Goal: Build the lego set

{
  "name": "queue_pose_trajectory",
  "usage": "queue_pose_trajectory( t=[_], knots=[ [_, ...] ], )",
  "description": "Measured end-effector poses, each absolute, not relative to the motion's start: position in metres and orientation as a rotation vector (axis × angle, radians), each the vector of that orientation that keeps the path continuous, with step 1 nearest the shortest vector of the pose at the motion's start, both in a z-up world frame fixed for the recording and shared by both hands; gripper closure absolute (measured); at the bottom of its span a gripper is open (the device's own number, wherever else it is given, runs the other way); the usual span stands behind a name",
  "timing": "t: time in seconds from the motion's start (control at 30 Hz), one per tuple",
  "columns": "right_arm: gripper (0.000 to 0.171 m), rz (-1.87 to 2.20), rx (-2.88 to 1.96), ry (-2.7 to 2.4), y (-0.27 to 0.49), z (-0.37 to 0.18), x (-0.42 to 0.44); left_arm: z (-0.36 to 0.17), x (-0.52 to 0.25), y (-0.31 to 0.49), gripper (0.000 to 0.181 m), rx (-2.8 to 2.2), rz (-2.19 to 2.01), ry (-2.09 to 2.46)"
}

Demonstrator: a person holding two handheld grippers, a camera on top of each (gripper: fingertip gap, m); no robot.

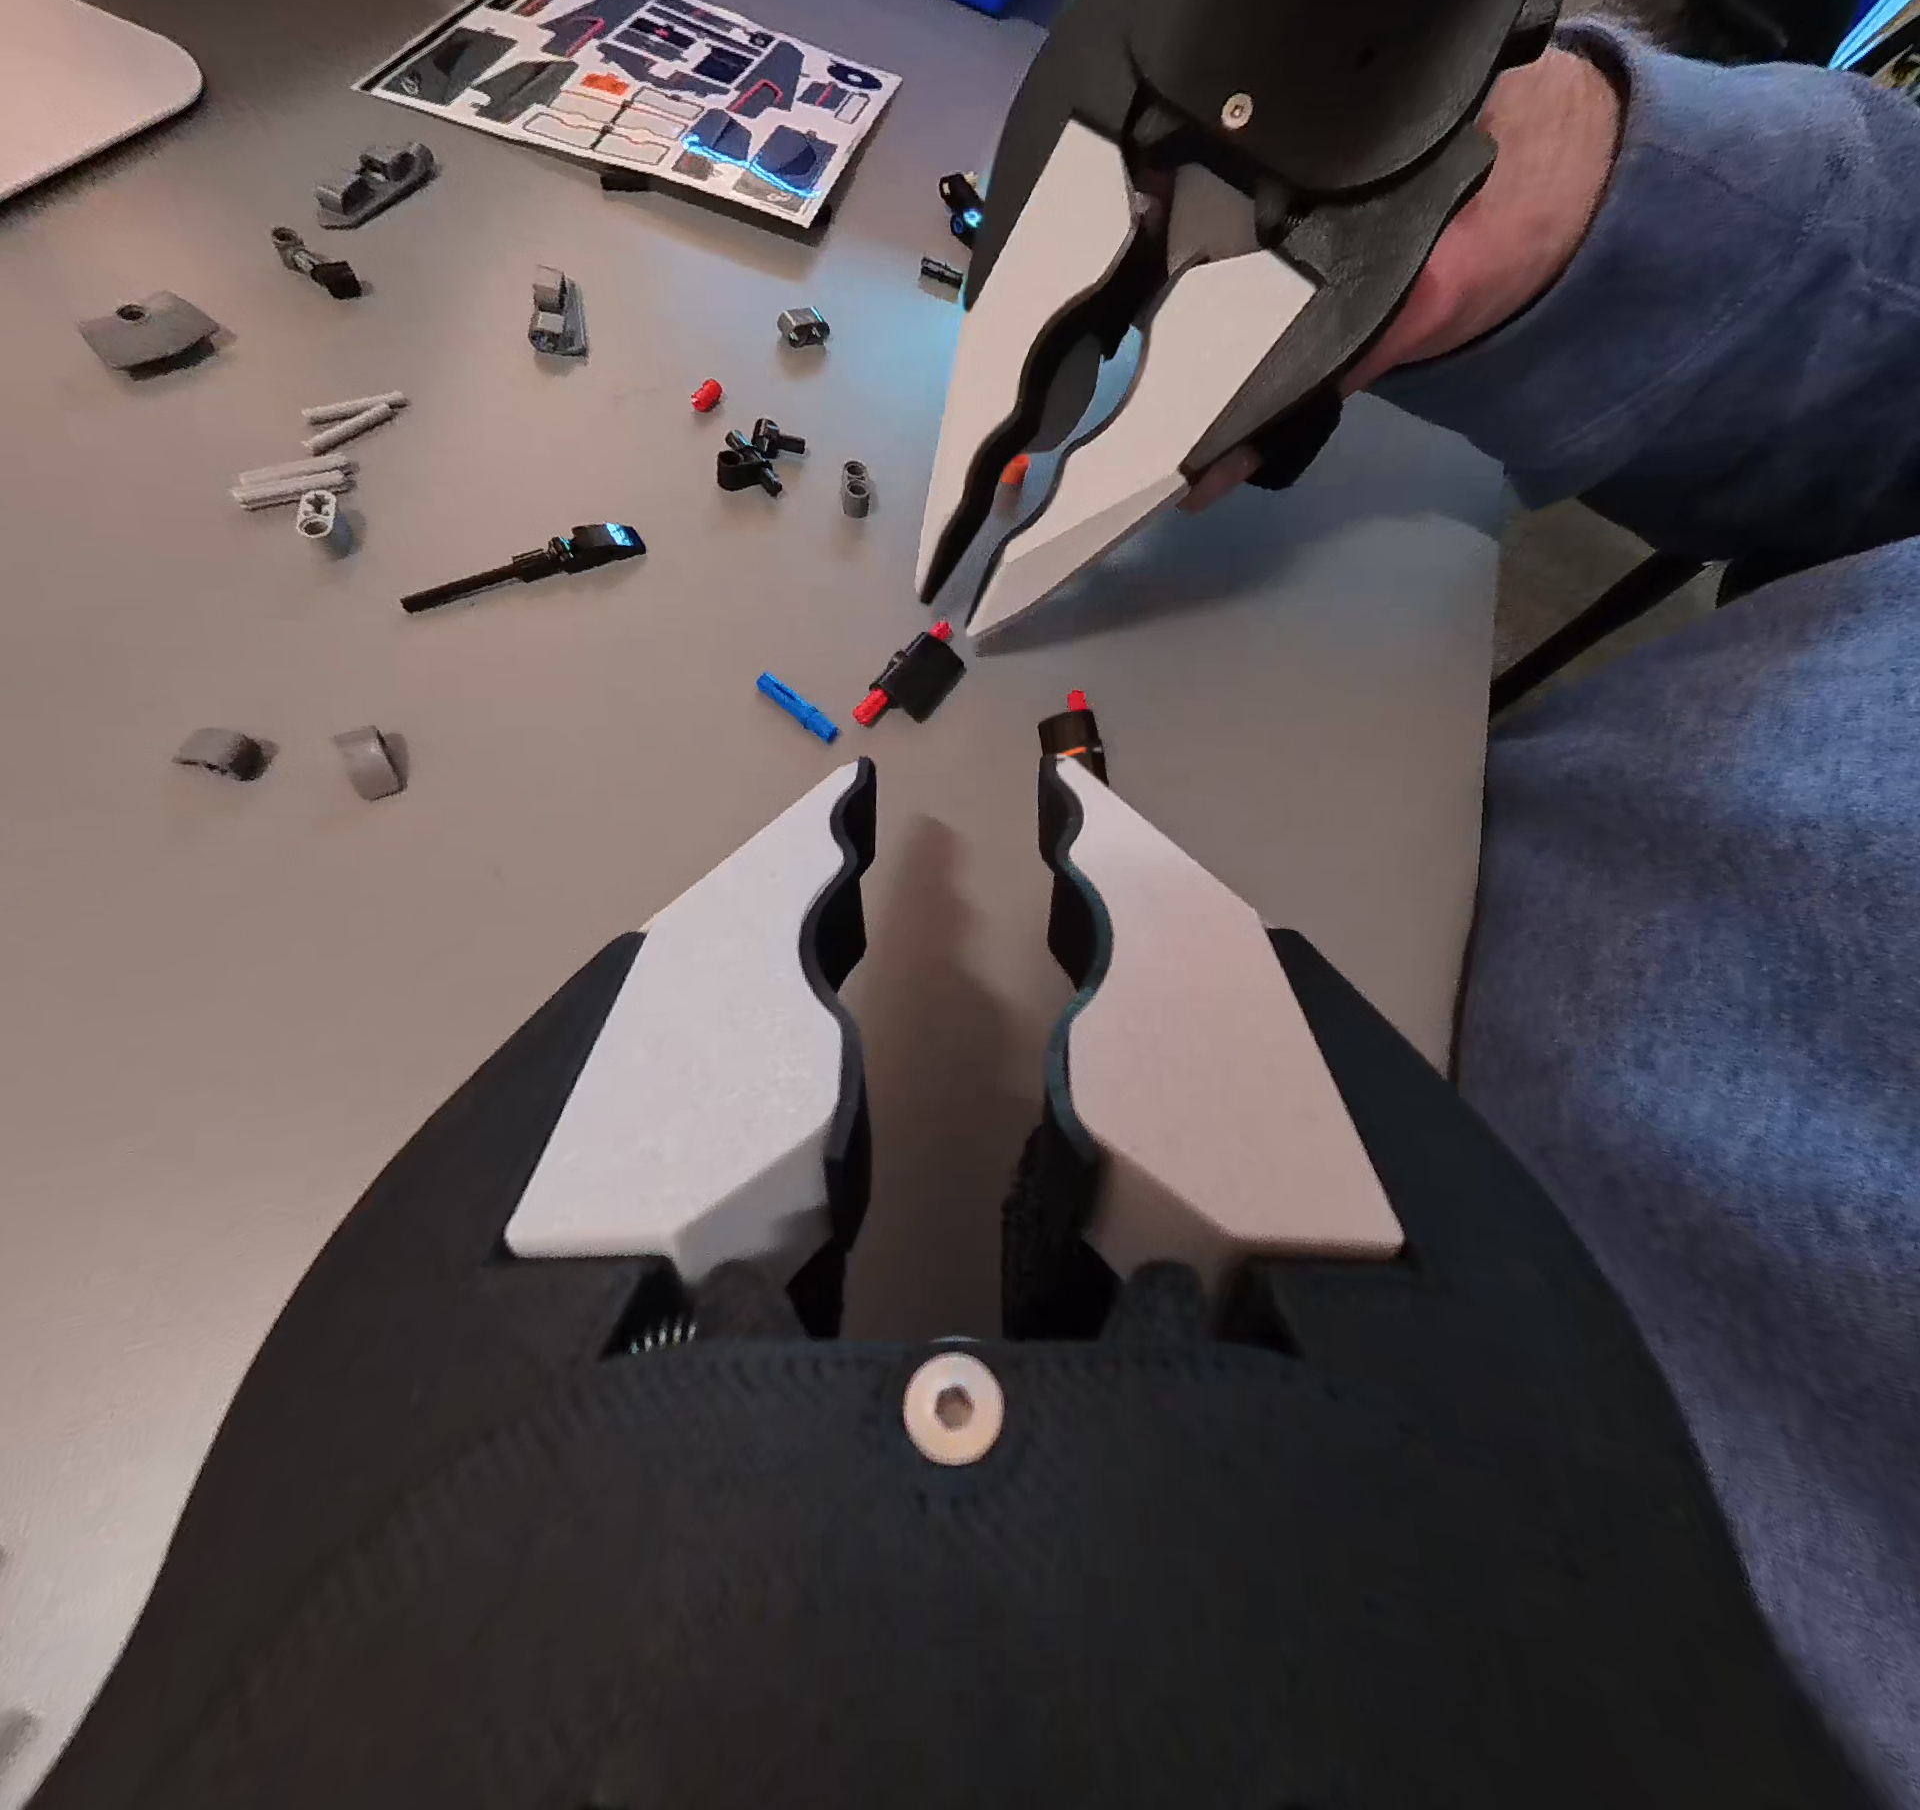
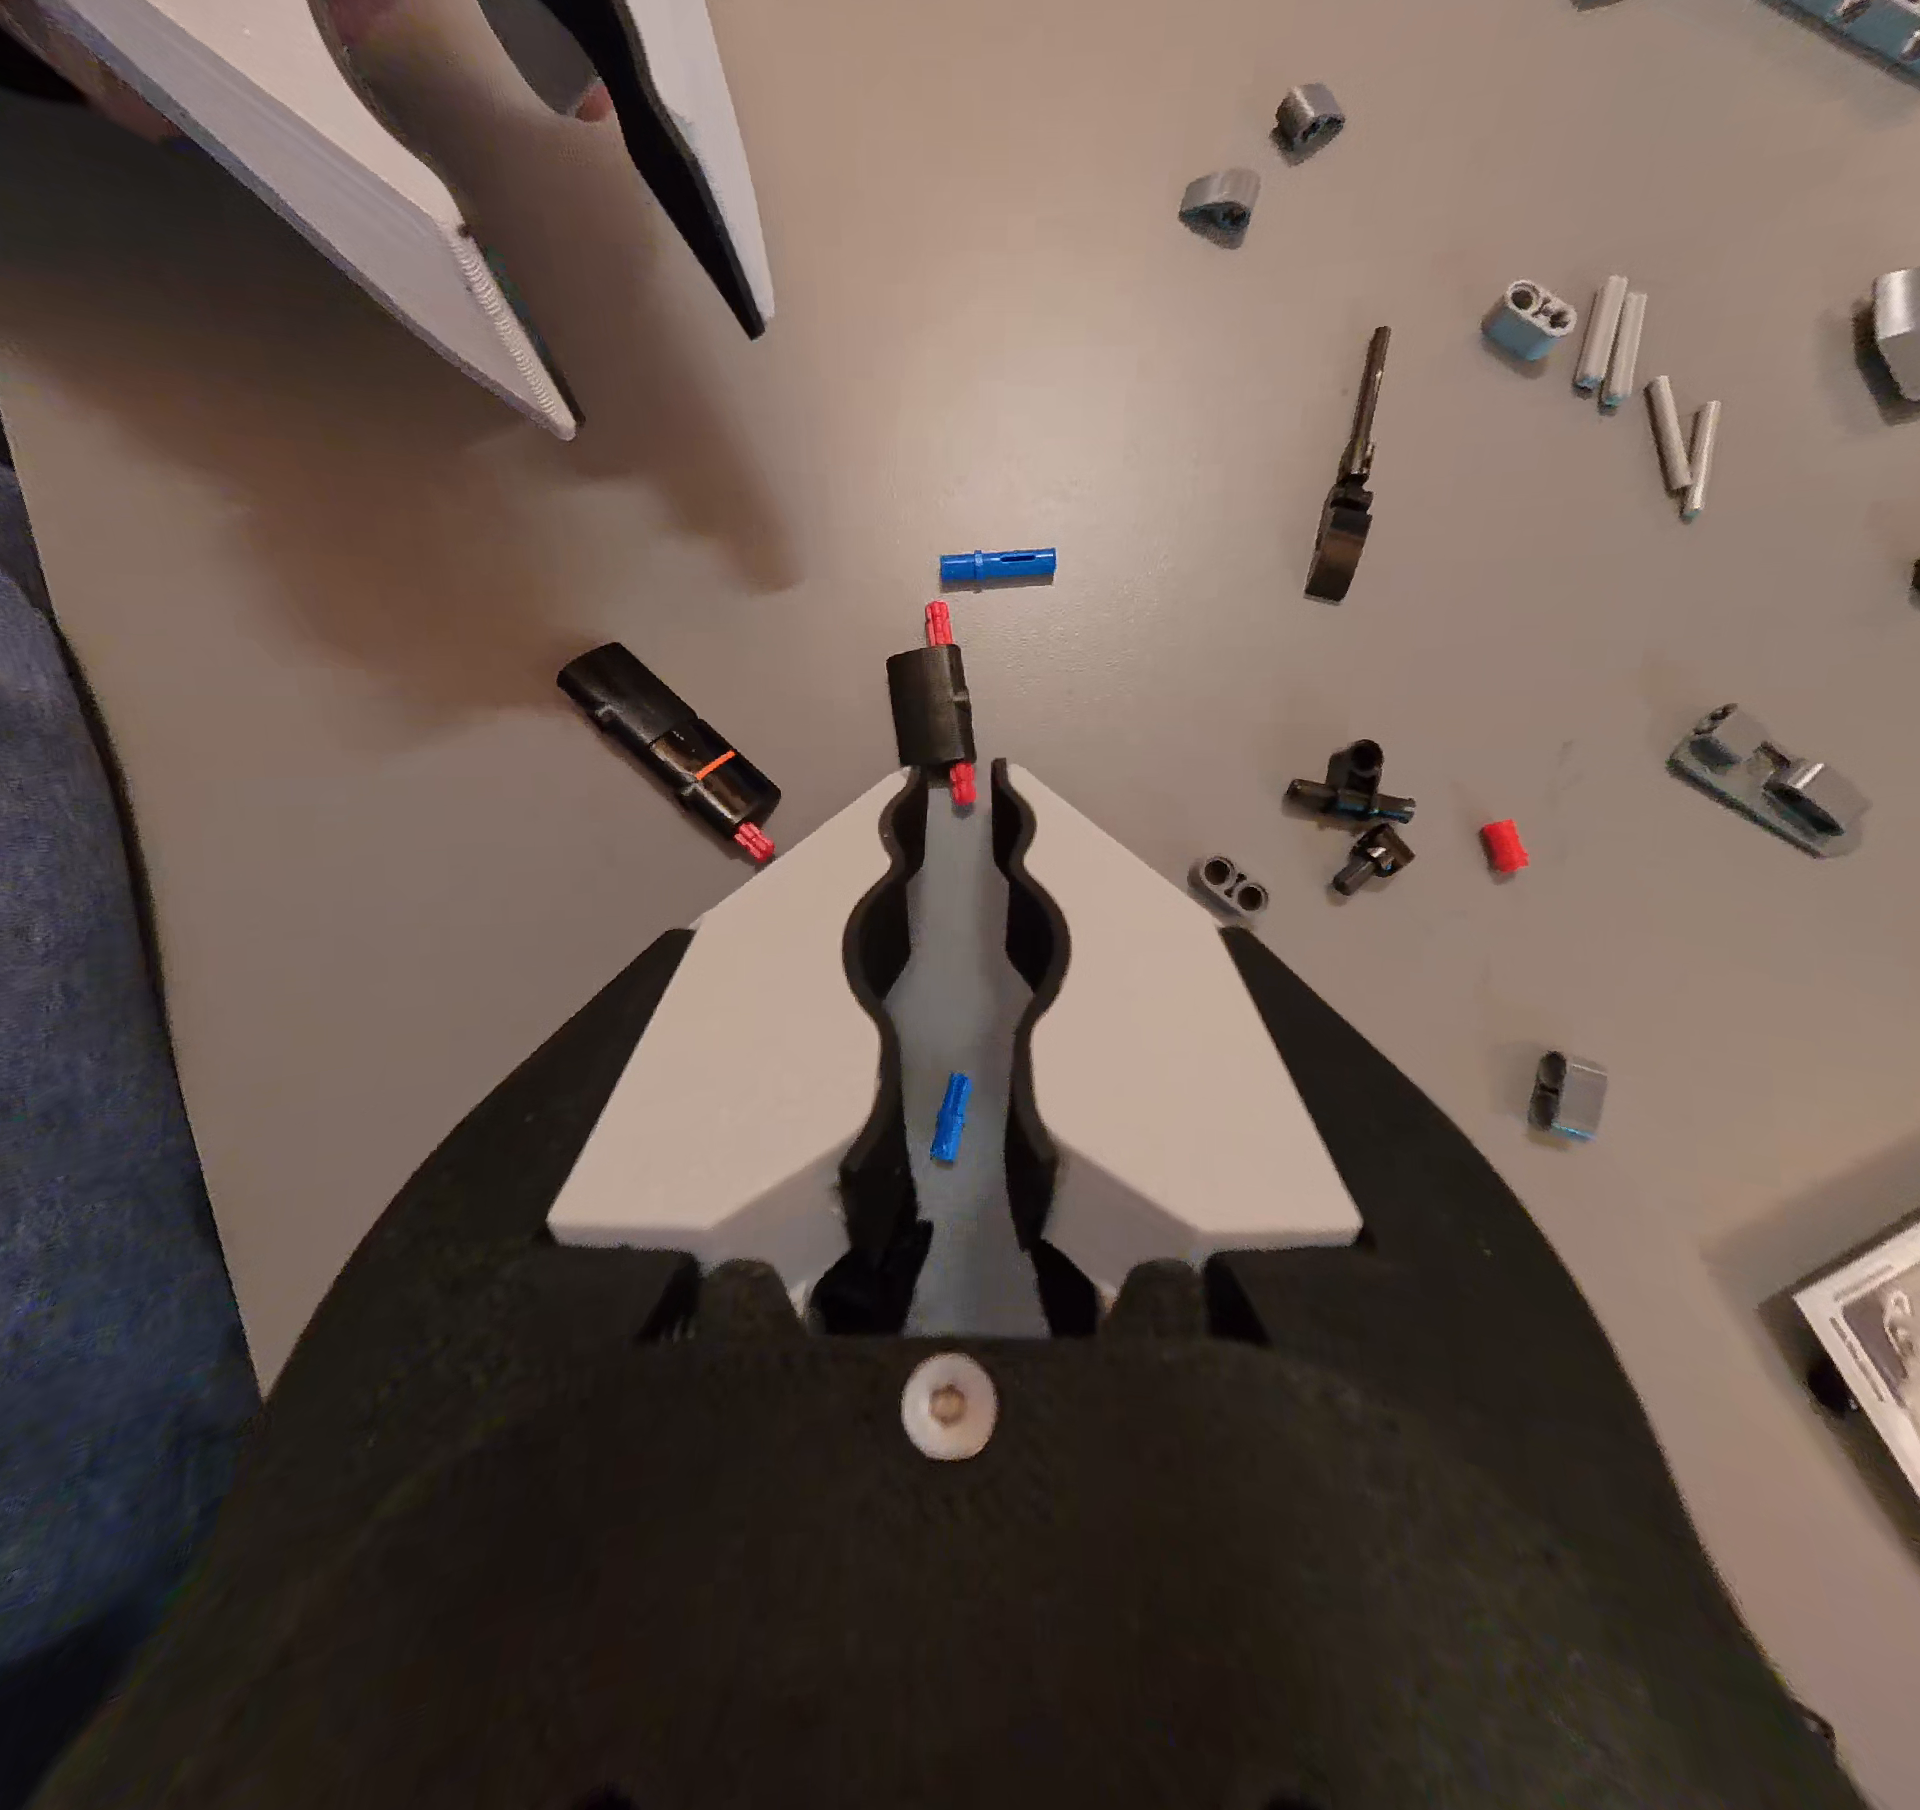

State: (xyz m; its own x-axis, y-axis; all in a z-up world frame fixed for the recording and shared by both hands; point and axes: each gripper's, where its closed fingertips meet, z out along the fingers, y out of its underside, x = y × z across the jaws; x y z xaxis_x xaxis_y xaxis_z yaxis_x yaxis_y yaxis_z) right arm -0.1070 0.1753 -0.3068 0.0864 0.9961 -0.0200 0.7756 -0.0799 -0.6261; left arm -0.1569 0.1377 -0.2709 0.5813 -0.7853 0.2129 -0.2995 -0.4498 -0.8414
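Note:
A short black connector (image 1: 920, 680) with a red pin sticking out of each end lies on the grey table (image 1: 520, 929). In the right wrist view (image 2: 930, 711) it sits just beyond my right gripper (image 2: 953, 773). That gripper's jaws stand a narrow gap apart, with the near red pin end showing between the tips. It grips nothing. A longer black piece (image 2: 665, 742) with an orange stripe and one red pin lies to the left. My left gripper (image 1: 958, 778) is open and empty, with its right fingertip beside that piece (image 1: 1070, 734). A blue pin (image 2: 997, 565) lies just past the connector.
Loose grey and black parts, a black axle piece (image 1: 520, 565) and a red bush (image 1: 707, 396) are scattered left of the grippers. A sticker sheet (image 1: 634, 87) lies at the back. A second blue pin (image 2: 951, 1116) lies under my right gripper. The table edge (image 1: 1475, 877) borders a person's legs. My right fingertips sit around 8 centimetres from my left ones. It is some 5 centimetres from my right tips to the longer black piece (image 2: 665, 742).

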Motion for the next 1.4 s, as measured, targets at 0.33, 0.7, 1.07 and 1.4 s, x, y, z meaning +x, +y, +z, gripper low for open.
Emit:
queue_pose_trajectory(
  t=[0.33,0.7,1.07,1.4],
  knots=[
    [0.153,0.694,-1.911,-1.591,0.179,-0.288,-0.105,-0.277,-0.158,0.135,0.152,-2.018,-0.787,0.856],
    [0.143,0.621,-1.927,-1.673,0.185,-0.305,-0.104,-0.28,-0.164,0.135,0.152,-2.034,-0.735,0.865],
    [0.169,0.597,-1.931,-1.777,0.184,-0.318,-0.114,-0.283,-0.162,0.134,0.152,-2.04,-0.739,0.877],
    [0.158,0.597,-1.91,-1.824,0.175,-0.313,-0.112,-0.285,-0.16,0.135,0.153,-2.046,-0.744,0.875]
  ],
)
